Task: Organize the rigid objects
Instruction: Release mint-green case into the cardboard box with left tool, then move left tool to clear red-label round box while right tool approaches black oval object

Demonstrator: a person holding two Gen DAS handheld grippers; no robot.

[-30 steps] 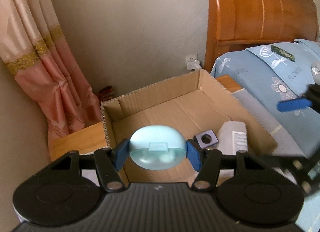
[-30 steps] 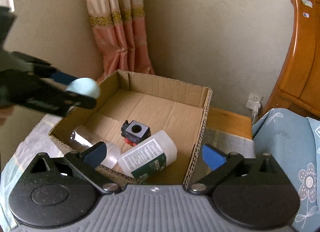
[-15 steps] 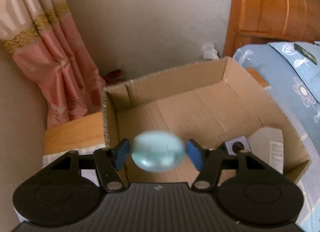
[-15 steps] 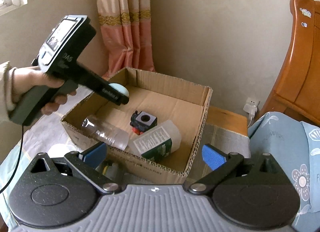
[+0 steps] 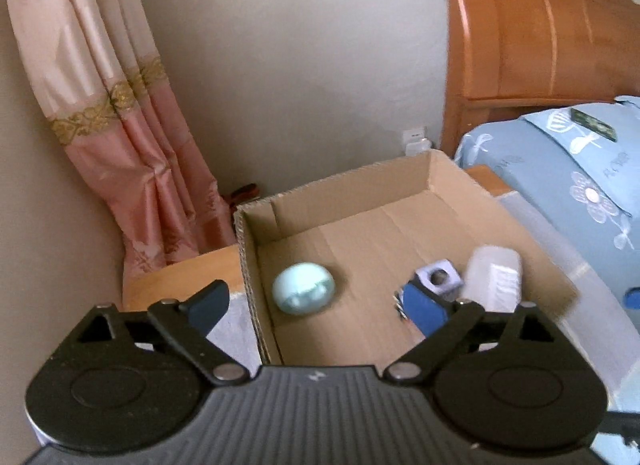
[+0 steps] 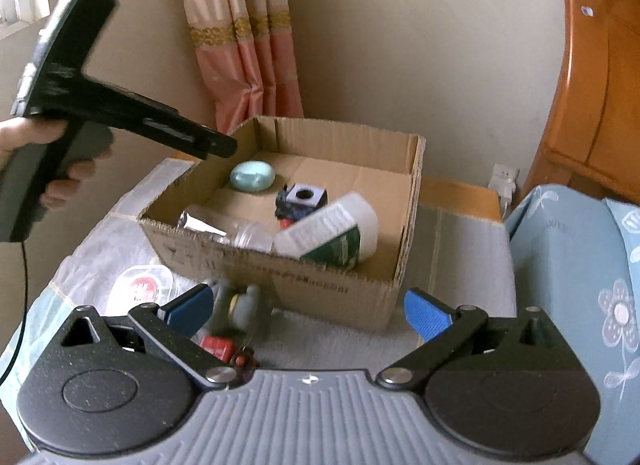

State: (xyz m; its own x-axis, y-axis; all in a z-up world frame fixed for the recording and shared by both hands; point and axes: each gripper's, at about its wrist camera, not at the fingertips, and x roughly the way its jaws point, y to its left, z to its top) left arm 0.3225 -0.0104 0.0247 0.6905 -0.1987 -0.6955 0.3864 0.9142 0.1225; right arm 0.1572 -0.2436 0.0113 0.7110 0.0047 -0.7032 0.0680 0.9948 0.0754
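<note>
The left tongs (image 5: 316, 309) were opening with nothing between them, the pale-blue oval plastic case (image 5: 304, 288) lying loose inside the open brown cardboard box (image 5: 500, 213). The right tongs (image 6: 308, 311) stood spread and empty in front of that box; the next move likely called for picking up the small items (image 6: 236, 321) there.

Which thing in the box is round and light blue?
The smooth egg-shaped case, lying alone near the box's far corner. The clear bottle, white bottle and purple-topped cube lie clustered nearer.

The box (image 6: 280, 277) is open on top. Its back half has bare floor. A bottle (image 6: 224, 225), a white tub (image 6: 332, 229) and a cube (image 6: 306, 195) crowd the front.
</note>
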